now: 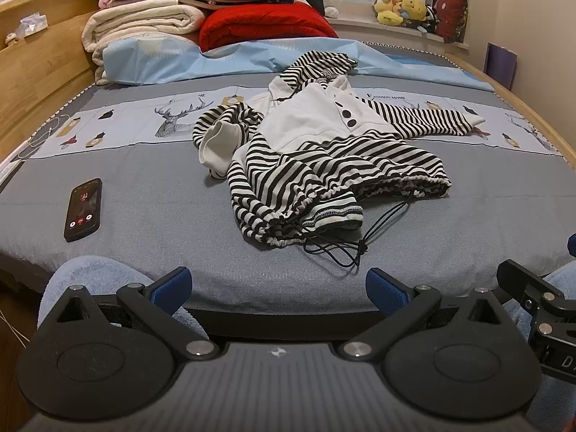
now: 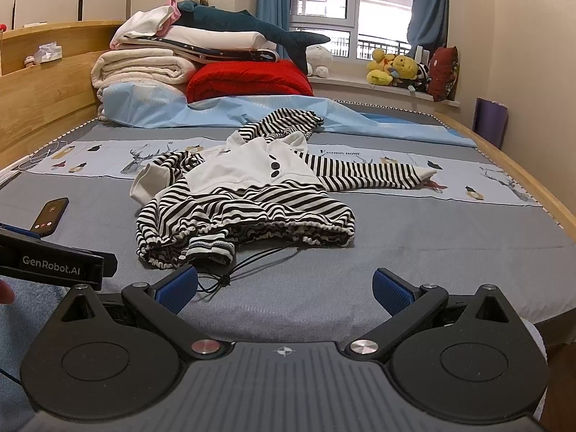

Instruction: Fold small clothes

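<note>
Striped hoodie lying crumpled on the bed, ahead of both grippers and untouched. Left gripper and right gripper hover at the near edge of the bed, each with its 2 blue fingers spread wide and holding nothing. The garment's long axis runs away from the fingers: drawstring hem nearest, white chest panel with 2 dark buttons beyond, hood farthest; 1 sleeve stretches out to the right, the other is bunched at the left. The cord trails from the hem almost to the right gripper's left finger, so the right gripper is judged the nearer. A phone lies on the bed well to the left of the hoodie. Legible writing: "GenRobot.AI" on the left gripper's side as seen from the right wrist, and "FASHION HOME" printed on the sheet.
</note>
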Motion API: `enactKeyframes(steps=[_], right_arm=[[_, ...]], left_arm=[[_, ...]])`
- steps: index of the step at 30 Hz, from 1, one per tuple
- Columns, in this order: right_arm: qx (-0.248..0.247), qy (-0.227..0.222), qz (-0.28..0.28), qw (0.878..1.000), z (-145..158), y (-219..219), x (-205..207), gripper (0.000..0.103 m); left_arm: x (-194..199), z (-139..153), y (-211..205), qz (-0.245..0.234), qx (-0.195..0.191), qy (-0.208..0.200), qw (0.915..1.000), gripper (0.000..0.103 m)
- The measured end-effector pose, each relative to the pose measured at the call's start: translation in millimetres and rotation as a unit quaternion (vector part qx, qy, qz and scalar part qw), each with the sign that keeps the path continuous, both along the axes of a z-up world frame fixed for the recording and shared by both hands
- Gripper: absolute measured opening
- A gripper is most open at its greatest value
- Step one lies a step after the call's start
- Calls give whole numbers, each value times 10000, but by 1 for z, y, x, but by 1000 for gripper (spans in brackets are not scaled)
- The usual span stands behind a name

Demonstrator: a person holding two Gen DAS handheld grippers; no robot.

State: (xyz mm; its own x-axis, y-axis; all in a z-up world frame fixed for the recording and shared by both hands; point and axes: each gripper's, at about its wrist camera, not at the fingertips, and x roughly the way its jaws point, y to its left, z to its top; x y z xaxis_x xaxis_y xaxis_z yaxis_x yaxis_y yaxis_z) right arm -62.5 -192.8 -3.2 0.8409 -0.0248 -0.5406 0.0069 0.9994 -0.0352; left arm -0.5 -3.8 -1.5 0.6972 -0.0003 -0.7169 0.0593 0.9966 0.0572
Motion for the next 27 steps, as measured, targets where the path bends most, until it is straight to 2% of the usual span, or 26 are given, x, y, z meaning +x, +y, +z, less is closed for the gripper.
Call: enactKeyframes(steps=[27], right_arm=[[-2, 32, 3, 10000, -2, 2, 0, 102]], left_arm=[[0, 3, 0, -19, -6, -20, 10000, 103]])
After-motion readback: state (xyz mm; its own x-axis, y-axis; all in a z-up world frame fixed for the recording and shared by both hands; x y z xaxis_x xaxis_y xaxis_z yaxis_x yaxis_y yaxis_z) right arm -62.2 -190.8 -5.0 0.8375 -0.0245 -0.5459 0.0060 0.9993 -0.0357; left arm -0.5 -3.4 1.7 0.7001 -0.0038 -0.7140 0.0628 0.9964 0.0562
